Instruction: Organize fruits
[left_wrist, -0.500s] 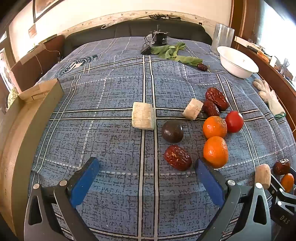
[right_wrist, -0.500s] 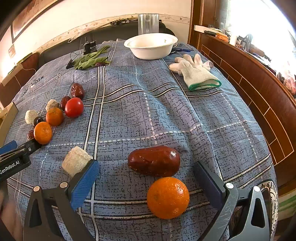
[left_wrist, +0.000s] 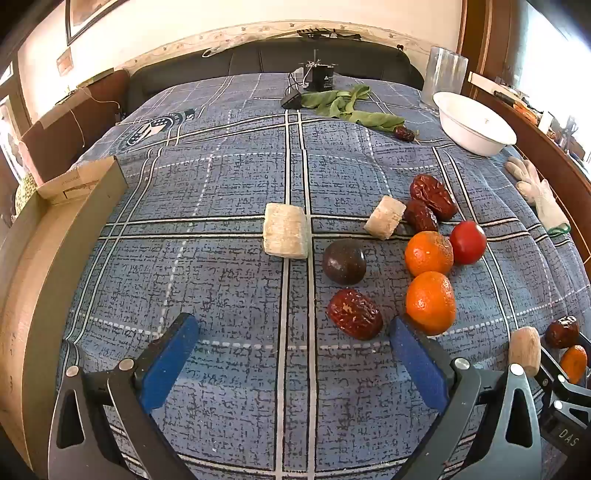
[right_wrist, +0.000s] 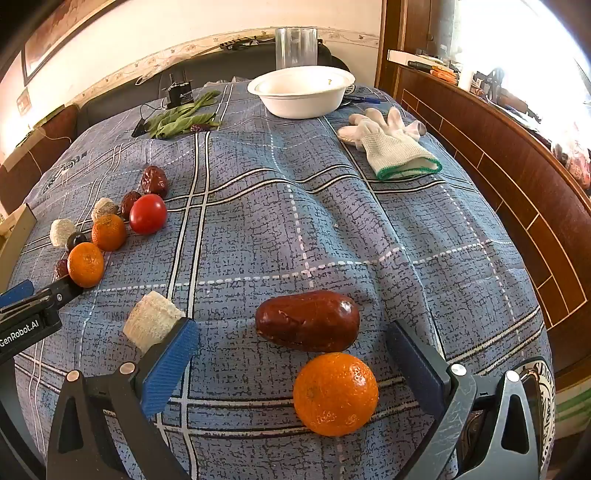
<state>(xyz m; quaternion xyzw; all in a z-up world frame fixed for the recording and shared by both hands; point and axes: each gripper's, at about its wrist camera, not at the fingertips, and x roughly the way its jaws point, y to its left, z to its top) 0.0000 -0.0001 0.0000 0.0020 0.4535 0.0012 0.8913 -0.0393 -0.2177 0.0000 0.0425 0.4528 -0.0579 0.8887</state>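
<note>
The glossy, dark red date (right_wrist: 308, 320) lay lengthwise across the view, beside an orange (right_wrist: 335, 394). Both the right gripper (right_wrist: 291, 354) and the left gripper (left_wrist: 291, 349) stood wide open, empty.

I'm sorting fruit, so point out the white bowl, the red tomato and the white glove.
white bowl (right_wrist: 301, 105), right wrist view, front outer wall.
red tomato (left_wrist: 468, 242), left wrist view, middle of its skin.
white glove (right_wrist: 391, 151), right wrist view, knitted palm.

Blue-grey plaid bed cover (right_wrist: 295, 206) with white and black stripes. Round orange tangerines (right_wrist: 335, 393), glossy red tomato (right_wrist: 147, 213), wrinkled dark-red dates (left_wrist: 354, 314). Plain white bowl (right_wrist: 301, 94). Green-cuffed white knit glove (right_wrist: 391, 146).
</note>
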